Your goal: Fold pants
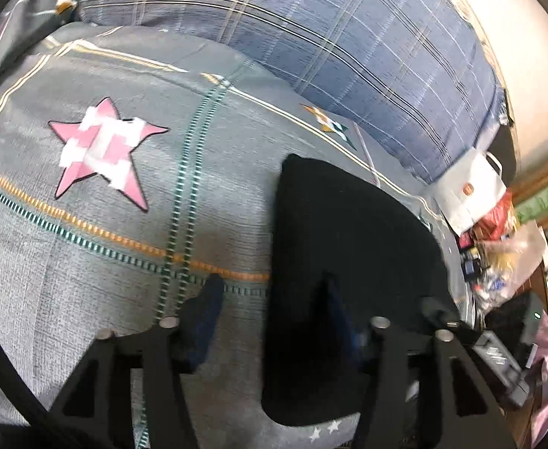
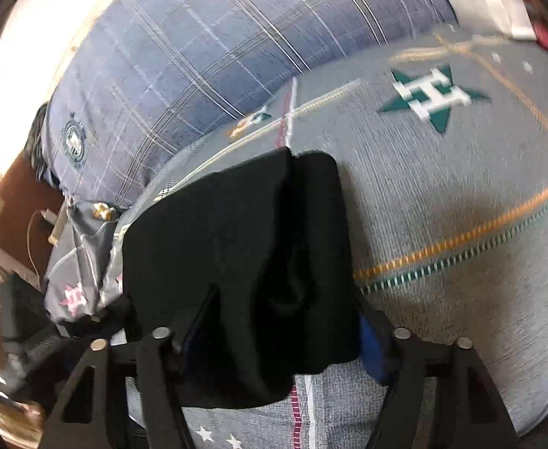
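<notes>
Black pants [image 1: 348, 262] lie folded into a compact dark bundle on a grey bedspread [image 1: 86, 262] patterned with stars and striped bands, as 2 handheld grippers hang over them. In the left wrist view, the left gripper [image 1: 274, 310] stands with its jaws partly apart; the bundle's left edge runs between the 2 fingers, the right finger sitting over the black cloth and the left finger over bare bedspread beside it. Neither pad is seen pressing on the fabric. In the right wrist view, the right gripper [image 2: 285, 329] straddles the pants [image 2: 244, 262], its jaws spread wide with the near end of the bundle between them; the left finger lies against the cloth, the blue-padded right finger sits at the bundle's right edge. Whether either pad presses the fabric cannot be told. A blue plaid quilt [image 2: 199, 56] is heaped beyond the pants. A pink star [image 1: 101, 149] and a green star [image 2: 434, 97] mark the bedspread on either side.
</notes>
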`<state>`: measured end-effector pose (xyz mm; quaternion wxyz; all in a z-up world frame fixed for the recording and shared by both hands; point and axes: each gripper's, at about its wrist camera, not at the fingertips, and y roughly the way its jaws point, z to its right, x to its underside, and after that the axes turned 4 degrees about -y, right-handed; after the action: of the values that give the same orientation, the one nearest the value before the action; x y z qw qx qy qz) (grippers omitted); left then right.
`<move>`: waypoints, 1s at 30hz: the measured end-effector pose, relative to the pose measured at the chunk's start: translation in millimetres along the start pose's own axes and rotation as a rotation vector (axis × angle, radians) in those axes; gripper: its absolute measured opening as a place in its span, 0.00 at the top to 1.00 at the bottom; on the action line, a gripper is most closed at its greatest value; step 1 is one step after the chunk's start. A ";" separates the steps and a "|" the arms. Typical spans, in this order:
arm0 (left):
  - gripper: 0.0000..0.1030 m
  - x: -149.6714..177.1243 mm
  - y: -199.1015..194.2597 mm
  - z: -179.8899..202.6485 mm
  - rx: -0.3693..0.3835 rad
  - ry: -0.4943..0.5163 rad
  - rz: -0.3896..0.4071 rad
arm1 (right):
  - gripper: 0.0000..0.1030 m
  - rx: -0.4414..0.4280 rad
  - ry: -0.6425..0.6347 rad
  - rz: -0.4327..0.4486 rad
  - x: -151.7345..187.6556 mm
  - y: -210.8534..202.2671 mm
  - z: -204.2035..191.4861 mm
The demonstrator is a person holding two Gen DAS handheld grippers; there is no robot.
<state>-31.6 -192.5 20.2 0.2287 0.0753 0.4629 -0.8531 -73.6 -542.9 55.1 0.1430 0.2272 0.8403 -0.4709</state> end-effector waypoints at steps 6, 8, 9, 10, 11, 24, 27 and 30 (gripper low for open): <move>0.43 -3.8 -2.6 -0.9 0.018 -0.005 0.001 | 0.30 0.033 -0.011 0.016 -21.4 -15.0 -3.4; 0.43 -4.0 1.9 -1.5 0.037 -0.013 -0.015 | 0.30 0.057 -0.025 -0.038 -30.0 -3.6 -2.9; 0.43 -4.4 4.8 -1.7 0.053 -0.018 -0.026 | 0.30 0.052 -0.015 -0.058 -31.4 1.5 0.2; 0.43 -2.8 5.2 -2.4 0.064 -0.019 -0.035 | 0.36 0.017 0.013 -0.077 -31.9 10.3 6.0; 0.43 -3.1 10.0 -3.3 0.083 -0.025 -0.051 | 0.44 -0.027 0.047 -0.091 -29.6 15.7 12.2; 0.71 -1.7 11.3 8.9 0.147 -0.011 -0.055 | 0.59 -0.097 0.069 -0.041 -18.4 14.1 13.9; 0.73 -2.9 -13.7 8.3 0.184 -0.010 -0.006 | 0.62 -0.170 0.066 0.006 -11.8 0.8 4.6; 0.73 -5.6 -30.3 4.0 0.198 -0.013 -0.005 | 0.62 -0.195 0.036 0.035 -5.6 -7.6 -8.9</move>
<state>-40.2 -179.9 47.3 0.2210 0.0910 0.3749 -0.8957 -73.0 -540.1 67.8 0.1575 0.2352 0.8806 -0.3800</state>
